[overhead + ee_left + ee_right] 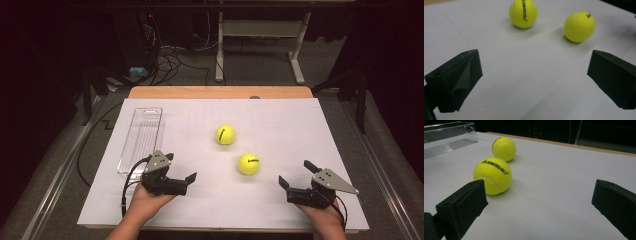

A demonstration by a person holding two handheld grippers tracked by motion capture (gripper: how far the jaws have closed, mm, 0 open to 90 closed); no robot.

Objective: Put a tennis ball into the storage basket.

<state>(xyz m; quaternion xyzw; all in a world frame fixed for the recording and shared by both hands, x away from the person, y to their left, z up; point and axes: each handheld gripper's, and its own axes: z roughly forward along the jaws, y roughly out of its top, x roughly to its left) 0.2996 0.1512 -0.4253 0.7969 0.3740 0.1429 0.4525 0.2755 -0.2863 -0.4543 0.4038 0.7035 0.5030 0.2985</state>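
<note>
Both grippers open, 2 balls waiting mid-table

I held the left gripper (181, 169) and right gripper (296, 173) agape; the nearer tennis ball (248, 163) sat beside the farther tennis ball (225, 134), so I judged a level, centred straddle best.

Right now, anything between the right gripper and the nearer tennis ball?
Nothing visible. The right gripper sits with jaws open, and bare white table surface lies between it and the nearer tennis ball. The second tennis ball lies beyond it, apart, and the clear tray is far off to the left.
</note>
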